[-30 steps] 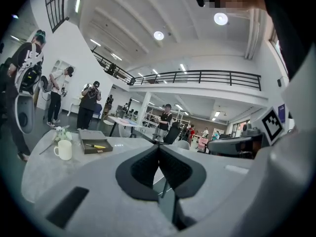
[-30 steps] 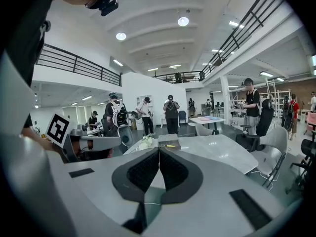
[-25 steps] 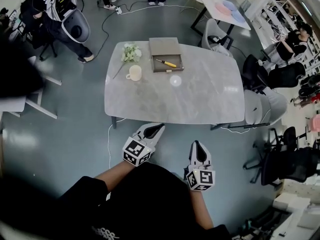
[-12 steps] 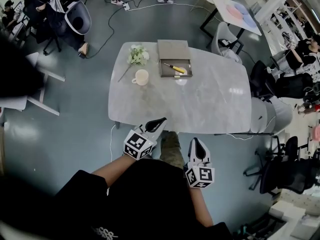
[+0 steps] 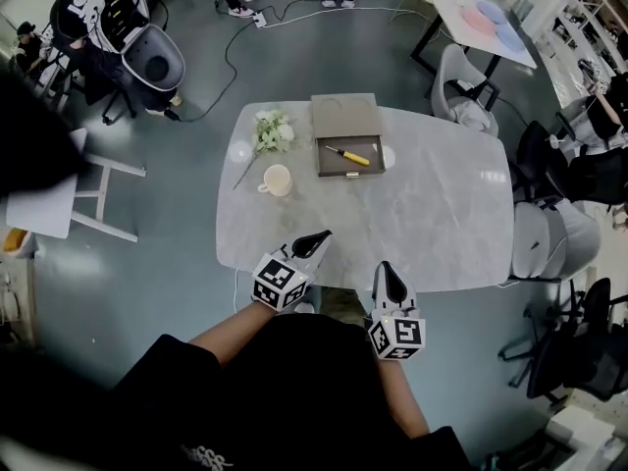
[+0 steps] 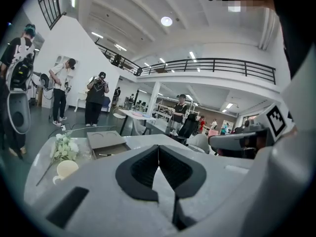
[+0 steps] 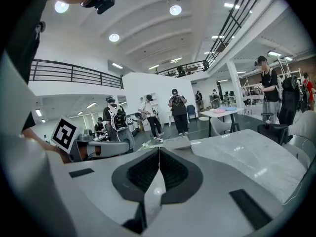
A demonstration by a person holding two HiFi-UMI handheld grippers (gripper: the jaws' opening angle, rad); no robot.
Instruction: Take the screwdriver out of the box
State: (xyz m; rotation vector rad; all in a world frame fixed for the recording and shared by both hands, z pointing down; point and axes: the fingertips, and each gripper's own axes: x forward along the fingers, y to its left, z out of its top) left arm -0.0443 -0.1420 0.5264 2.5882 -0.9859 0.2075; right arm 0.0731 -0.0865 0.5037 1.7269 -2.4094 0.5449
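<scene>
The left gripper (image 5: 316, 238) and right gripper (image 5: 387, 269), jaws pressed together (both empty), now overhang the table (image 5: 432, 214) edge, closer than before; the screwdriver (image 5: 348, 154) waits in the box (image 5: 343, 116) at 12 o'clock.

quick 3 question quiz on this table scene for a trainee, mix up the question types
1. True or false: the screwdriver lies in the open box.
2. What lies closest to the cup on the table? A) flowers B) a laptop C) a bottle
3. Fill in: the jaws of the left gripper and right gripper are both ____, with nothing held.

Key: 1 true; 2 A; 3 shut
</scene>
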